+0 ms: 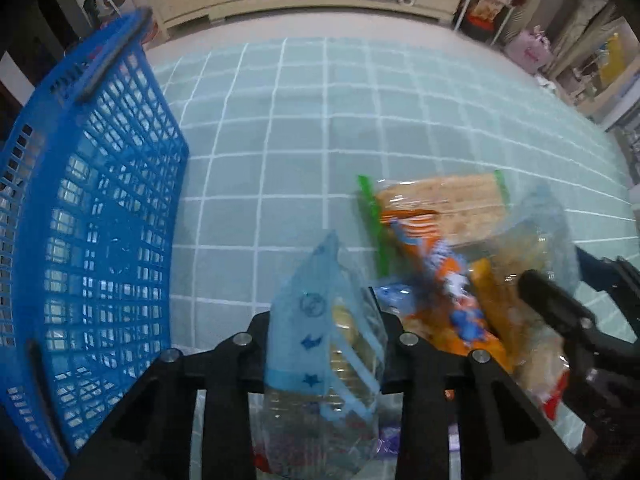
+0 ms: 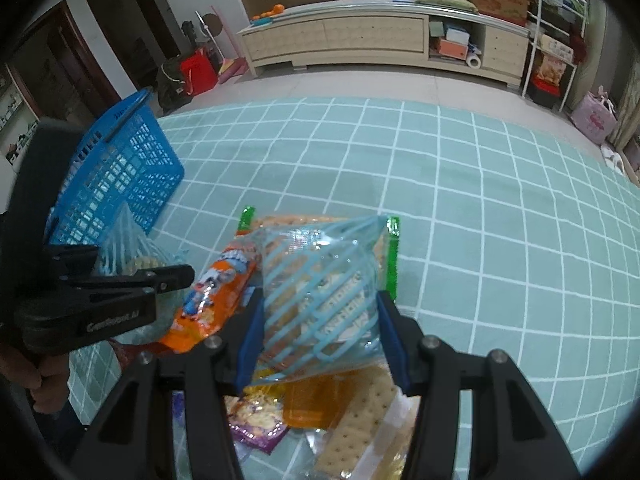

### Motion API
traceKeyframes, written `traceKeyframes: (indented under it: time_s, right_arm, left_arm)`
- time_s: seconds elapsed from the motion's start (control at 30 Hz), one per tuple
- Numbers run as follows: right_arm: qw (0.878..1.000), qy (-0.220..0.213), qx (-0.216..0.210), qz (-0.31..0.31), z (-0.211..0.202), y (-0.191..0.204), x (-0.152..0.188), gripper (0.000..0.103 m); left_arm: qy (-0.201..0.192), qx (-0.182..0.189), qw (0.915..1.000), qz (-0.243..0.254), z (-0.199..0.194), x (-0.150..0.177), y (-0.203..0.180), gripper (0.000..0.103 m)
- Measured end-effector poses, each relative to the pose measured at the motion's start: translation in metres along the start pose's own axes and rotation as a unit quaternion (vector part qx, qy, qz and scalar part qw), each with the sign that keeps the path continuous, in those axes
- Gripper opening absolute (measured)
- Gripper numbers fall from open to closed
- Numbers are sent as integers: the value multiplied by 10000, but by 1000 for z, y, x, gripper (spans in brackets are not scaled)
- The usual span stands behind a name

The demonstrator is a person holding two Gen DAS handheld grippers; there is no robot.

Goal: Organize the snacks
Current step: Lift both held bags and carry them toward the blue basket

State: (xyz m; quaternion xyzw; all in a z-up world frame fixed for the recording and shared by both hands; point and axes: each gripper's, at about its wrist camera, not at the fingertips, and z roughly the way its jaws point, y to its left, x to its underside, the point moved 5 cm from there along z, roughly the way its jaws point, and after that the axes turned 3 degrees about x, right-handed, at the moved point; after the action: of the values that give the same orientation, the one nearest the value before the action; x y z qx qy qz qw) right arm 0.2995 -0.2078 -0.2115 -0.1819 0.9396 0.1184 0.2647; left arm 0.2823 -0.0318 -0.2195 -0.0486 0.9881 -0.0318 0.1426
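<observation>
Both jaws pinch snack bags — left gripper (image 1: 326,344) a star-printed bag (image 1: 320,344), right gripper (image 2: 320,336) a striped bag (image 2: 320,296) (blue basket (image 1: 92,216) far left).

orange snack pack (image 1: 440,280) motion-blurred; blue basket (image 1: 92,240) edge-cropped

Basket (image 2: 120,176) far left on the mat (image 2: 460,208), snack packets (image 2: 248,280) piled near centre, cabinet (image 2: 376,36) far behind

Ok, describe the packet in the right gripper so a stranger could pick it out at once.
Start at the blue basket on the green checked mat, then move right to the snack pile. The clear packet with pale blue stripes sits on top, clamped between the right gripper fingers; its orange neighbour is opaque.
</observation>
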Motion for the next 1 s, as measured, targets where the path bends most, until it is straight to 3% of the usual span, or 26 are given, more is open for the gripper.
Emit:
traceKeyframes:
  time_s: [0.13, 0.27, 0.33, 0.47, 0.8, 0.93, 1.0]
  right_arm:
    - [9999, -88, -40, 133, -18, 5, 4, 58]
    - [9998, 123, 152, 57, -28, 18, 13, 58]
    - [9995, 54, 313, -14, -37, 25, 17, 58]
    - [9996, -52, 231, 139, -63, 39, 20, 58]
    - [9991, -303, 305, -51, -115, 90, 17, 58]
    - [9985, -410, 286, -216, -130, 115, 9, 58]
    - [9976, -490, 320, -362, -137, 130, 3, 58]
  left_arm:
    - [-238, 336, 9991, 108, -24, 12, -2, 31]
    - [-491, 565, 9968, 275, -52, 28, -3, 31]
    - [-610, 666, 9953, 350, -66, 36, -2, 31]
    - [-765, 796, 9926, 505, -93, 46, 1, 31]
    - [-1237, 1144, 9844, 503, -135, 58, 25, 31]
    - [-1399, 1452, 9784, 446, -162, 58, 30, 31]
    - [-1545, 1410, 9767, 477, -176, 56, 38, 31]
